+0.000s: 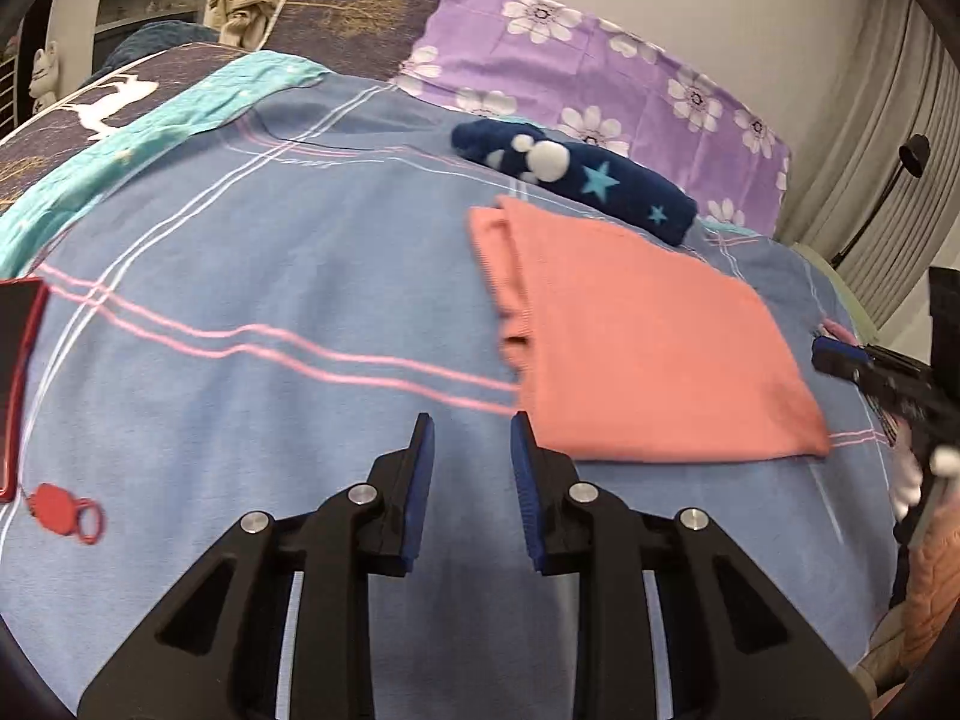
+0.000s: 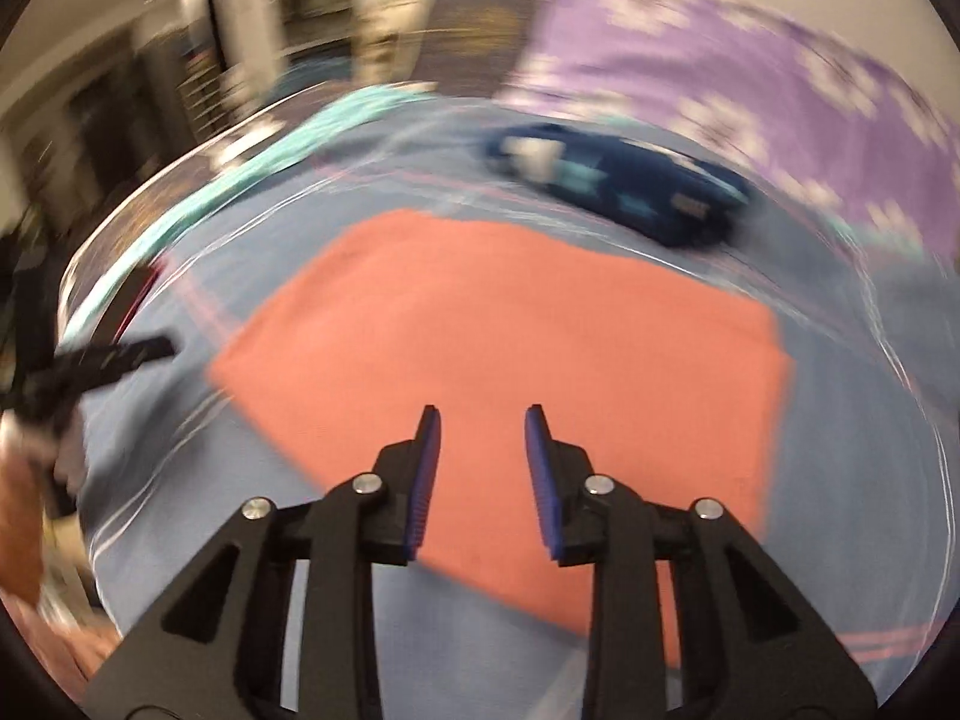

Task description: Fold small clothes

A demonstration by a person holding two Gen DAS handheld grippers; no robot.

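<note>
A salmon-pink garment [image 1: 648,348] lies folded flat on the blue striped bedsheet [image 1: 270,276]. My left gripper [image 1: 471,426] hovers open just left of the garment's near corner, nothing between its blue pads. In the right wrist view, which is motion-blurred, the same pink garment [image 2: 510,336] fills the middle, and my right gripper [image 2: 483,417] stands open above its near part, holding nothing. The right gripper [image 1: 864,369] also shows at the right edge of the left wrist view, and the left gripper [image 2: 114,360] at the left edge of the right wrist view.
A rolled navy cloth with stars and white pompoms [image 1: 576,177] lies beyond the pink garment. A purple flowered pillow [image 1: 600,78] and a teal cloth [image 1: 150,126] sit at the back. A red-edged dark object [image 1: 18,384] and a red tag [image 1: 60,510] lie at left.
</note>
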